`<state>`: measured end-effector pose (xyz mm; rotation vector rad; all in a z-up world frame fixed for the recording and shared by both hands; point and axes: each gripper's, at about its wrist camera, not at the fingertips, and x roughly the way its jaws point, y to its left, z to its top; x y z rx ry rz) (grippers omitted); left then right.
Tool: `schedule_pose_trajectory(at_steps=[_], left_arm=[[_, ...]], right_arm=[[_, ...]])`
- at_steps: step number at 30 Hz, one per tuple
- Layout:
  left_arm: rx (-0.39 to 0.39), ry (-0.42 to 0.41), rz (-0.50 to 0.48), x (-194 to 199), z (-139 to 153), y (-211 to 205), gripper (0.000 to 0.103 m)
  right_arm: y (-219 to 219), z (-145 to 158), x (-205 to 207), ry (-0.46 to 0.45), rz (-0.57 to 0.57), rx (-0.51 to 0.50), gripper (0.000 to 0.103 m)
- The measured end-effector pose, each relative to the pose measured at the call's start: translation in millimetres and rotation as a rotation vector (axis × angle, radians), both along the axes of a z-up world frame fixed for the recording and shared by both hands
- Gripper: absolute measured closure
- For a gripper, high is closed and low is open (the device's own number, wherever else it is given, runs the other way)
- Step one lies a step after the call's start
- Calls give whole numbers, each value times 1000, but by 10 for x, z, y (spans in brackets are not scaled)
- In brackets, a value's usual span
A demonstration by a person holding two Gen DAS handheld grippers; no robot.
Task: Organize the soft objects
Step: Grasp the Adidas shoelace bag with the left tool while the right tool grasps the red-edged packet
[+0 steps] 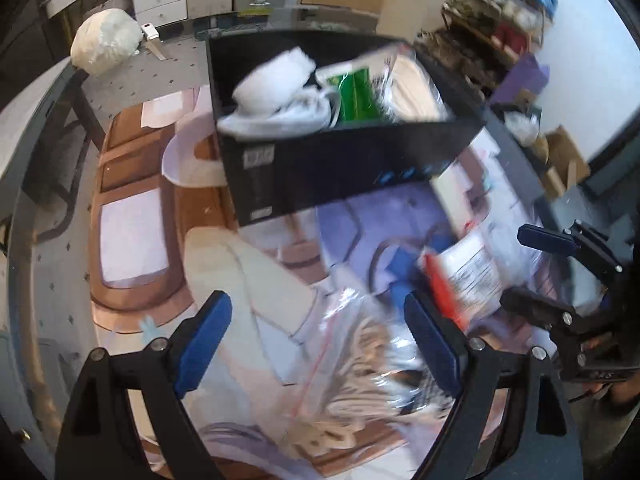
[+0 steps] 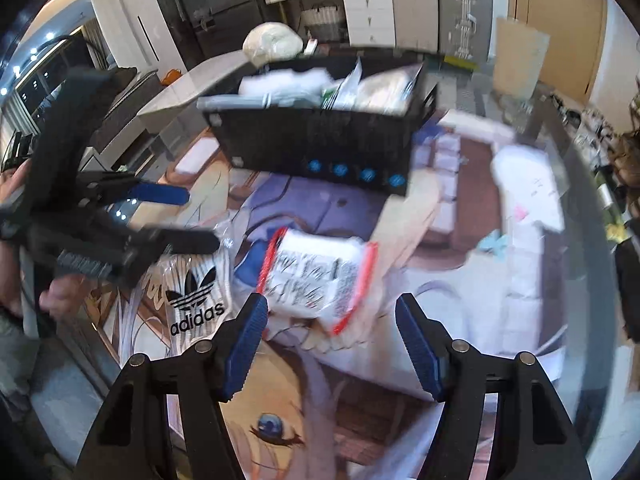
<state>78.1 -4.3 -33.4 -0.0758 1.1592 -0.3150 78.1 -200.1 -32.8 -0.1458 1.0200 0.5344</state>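
Note:
A black storage box (image 1: 320, 168) (image 2: 320, 140) stands on the printed mat, holding several soft packed items such as white cloth (image 1: 276, 92) and a green-labelled bag (image 1: 354, 96). A clear bag with a beige striped garment (image 1: 360, 364), marked adidas in the right wrist view (image 2: 196, 300), lies on the mat. A white packet with red edges (image 2: 320, 276) (image 1: 464, 276) lies beside it. My left gripper (image 1: 318, 344) is open just above the clear bag. My right gripper (image 2: 330, 344) is open and empty near the red-edged packet.
A white stuffed plastic bag (image 1: 106, 40) (image 2: 272, 42) sits at the table's far end. The picture-printed mat (image 1: 132, 240) covers the grey table. Cluttered shelves (image 1: 500, 20) stand at the right. Drawers and cabinets (image 2: 368, 12) line the far wall.

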Motion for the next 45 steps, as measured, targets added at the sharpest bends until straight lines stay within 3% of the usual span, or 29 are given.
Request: schedule_pose_trajectory(at_steps=[4,7,11,13,20,27,30,32,35,38,41,45], left_arm=[[28,-52,43,-220,47,-128,15],[0,-77,76,-520,79,-37,14],[-22,33,-23,-808,-121,-72,14],[-4,22,-49,-845,-165,-117,13],[68,-5,-72,-744,-179,-136,12],[184,-12,27,-290,-246,145,12],[176,-2,48,-60,-240,135,13],[105,-23,101,-43,-126,175,13],[33,-65,75,-207,18,95,12],[55,-97,33,-331,54,-41,12],[39,-83,51,-338,-1,-18,12],[32,-61,50,-288,-39,41,12]], right_arm=[[-146,111,154,7,-73,59,35],[-110,94,106,27,-43,51,35],[11,-40,-130,37,67,-79,35],[71,-162,-184,44,109,-147,35],[-201,-127,70,-42,-77,-252,35],[-124,-60,48,-11,-18,-176,35],[0,-104,-1,2,9,-190,35],[-23,-147,-3,15,5,-197,35],[-203,-113,0,58,-35,-82,35],[-249,-126,-12,165,-27,115,35],[-124,-122,-14,214,-13,233,35],[10,-150,105,248,-53,313,35]])
